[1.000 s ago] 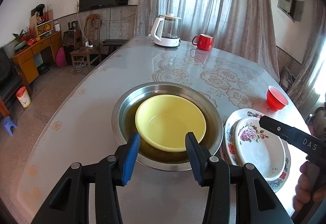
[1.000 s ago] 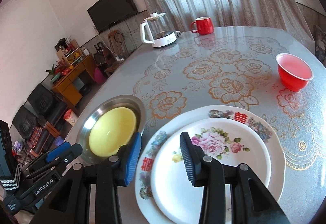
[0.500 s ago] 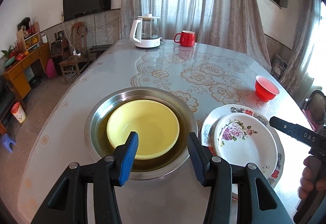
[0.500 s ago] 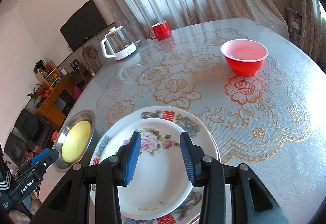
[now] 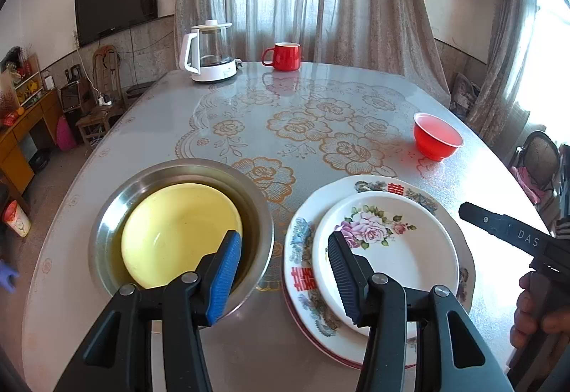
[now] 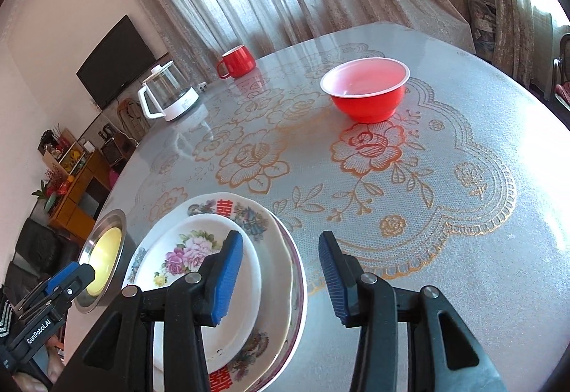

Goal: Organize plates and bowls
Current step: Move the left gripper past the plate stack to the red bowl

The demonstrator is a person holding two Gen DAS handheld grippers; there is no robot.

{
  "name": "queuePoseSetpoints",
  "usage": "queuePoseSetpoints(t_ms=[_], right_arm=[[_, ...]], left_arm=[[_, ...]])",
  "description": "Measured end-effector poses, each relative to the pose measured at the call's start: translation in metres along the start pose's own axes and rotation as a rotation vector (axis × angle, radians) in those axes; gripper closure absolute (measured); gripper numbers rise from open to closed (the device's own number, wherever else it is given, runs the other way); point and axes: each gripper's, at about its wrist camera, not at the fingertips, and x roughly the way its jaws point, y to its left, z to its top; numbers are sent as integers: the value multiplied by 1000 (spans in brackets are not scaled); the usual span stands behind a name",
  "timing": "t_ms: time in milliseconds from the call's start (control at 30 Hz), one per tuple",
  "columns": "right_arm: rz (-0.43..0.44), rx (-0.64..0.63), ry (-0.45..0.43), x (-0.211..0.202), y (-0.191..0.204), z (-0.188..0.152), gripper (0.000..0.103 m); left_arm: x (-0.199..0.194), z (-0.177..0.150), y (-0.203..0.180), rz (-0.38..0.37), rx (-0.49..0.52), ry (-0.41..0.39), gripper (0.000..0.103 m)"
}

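I am holding both grippers empty, fingers wide: left gripper [image 5: 283,271] beside the yellow bowl [image 5: 178,231] nested in the steel basin [image 5: 265,214], right gripper [image 6: 281,278] facing the red bowl [image 6: 367,89] beyond the stacked plates [image 6: 281,239]. Judged next: collecting that red bowl.

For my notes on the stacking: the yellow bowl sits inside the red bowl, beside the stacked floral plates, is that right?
Not quite. The yellow bowl sits inside the steel basin, not the red bowl, which stands alone farther off. It is beside the stacked floral plates, as the left wrist view shows.
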Motion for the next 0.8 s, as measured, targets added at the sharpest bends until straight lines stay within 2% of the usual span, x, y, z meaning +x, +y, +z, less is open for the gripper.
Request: queuePoseSetpoints(t_ms=[233,433,800], right_arm=[[-40,36,11,0,-20,-3,54],[-64,78,3,-5,-40,-2,54],[-80,113,2,-7,-60,-1,54]], left_arm=[[3,3,-14,-51,34,10,51],[4,14,-27,-60,58,-1,51],[23,27,-46,-128,62,57,51]])
